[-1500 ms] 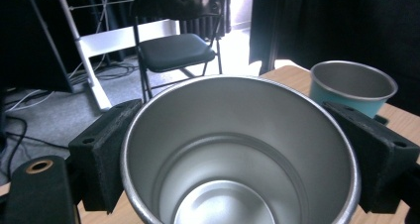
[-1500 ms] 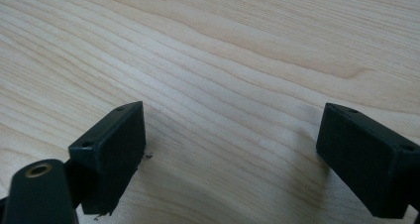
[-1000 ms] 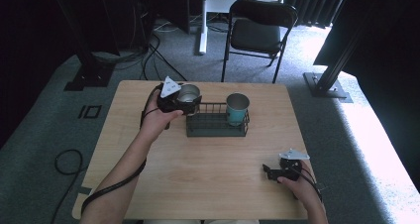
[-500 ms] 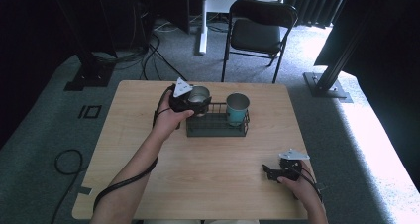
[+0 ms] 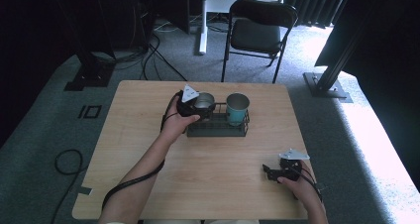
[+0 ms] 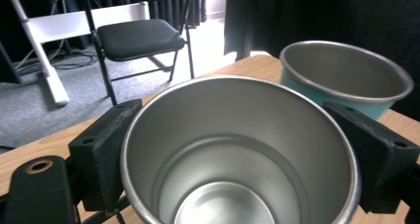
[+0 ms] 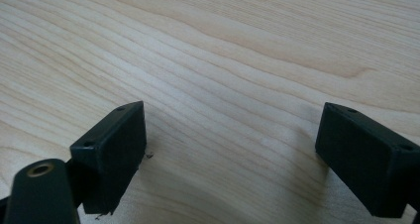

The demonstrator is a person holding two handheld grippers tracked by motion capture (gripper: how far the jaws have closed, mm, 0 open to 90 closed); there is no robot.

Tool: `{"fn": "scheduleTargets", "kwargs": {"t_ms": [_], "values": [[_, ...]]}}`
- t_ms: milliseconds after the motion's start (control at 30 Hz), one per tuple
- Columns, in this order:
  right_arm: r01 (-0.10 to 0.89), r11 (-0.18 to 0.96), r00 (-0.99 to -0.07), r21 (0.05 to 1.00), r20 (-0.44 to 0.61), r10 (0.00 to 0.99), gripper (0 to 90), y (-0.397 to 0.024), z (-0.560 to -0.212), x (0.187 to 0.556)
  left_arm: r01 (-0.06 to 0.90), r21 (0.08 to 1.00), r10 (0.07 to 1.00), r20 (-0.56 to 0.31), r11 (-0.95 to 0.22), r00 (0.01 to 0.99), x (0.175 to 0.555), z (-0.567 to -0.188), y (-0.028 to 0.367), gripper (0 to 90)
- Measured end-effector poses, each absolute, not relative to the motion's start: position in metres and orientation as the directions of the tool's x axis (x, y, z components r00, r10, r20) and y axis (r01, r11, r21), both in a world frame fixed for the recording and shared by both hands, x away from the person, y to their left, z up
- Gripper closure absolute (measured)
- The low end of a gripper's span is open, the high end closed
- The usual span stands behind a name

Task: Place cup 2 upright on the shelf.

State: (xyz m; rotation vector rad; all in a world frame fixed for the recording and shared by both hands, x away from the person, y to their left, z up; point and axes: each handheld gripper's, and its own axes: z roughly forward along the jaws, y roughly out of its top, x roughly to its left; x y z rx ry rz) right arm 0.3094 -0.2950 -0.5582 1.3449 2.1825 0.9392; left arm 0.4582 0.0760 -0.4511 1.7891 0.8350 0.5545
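Observation:
A steel cup is held over the left end of a black wire rack at the table's middle back. My left gripper is shut on it; in the left gripper view both pads press the sides of the steel cup, whose inside is bare. A teal cup stands upright in the rack's right end, and that teal cup rises just beyond the held one. My right gripper rests low near the table's front right, open, with bare wood between its pads.
The wooden table has free surface at the left and front. A black folding chair and a white desk leg stand behind it. Cables lie on the grey carpet at the left.
My left gripper has carried the steel cup to the right, from beside the rack's left end to above it. The right gripper has stayed put.

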Motion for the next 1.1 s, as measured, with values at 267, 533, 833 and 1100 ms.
{"fn": "scheduleTargets", "kwargs": {"t_ms": [267,533,833,1100], "values": [[0.617,0.308,-0.451,0.724,0.005,0.892,11.9,-0.295,-0.558,0.309,0.312,0.918,0.761,-0.017,-0.245,0.648,0.464,-0.47,0.073,13.8],[0.617,0.308,-0.451,0.724,0.005,0.892,11.9,-0.295,-0.558,0.309,0.312,0.906,0.753,0.01,-0.285,0.658,0.463,-0.482,0.07,13.1],[0.617,0.309,-0.452,0.724,0.005,0.892,11.9,-0.295,-0.558,0.309,0.311,0.909,0.743,-0.002,-0.277,0.67,0.456,-0.473,0.072,1.6],[0.617,0.309,-0.452,0.724,0.004,0.892,11.9,-0.295,-0.558,0.309,0.328,0.909,0.749,-0.026,-0.258,0.662,0.449,-0.467,0.083,1.6]]}}
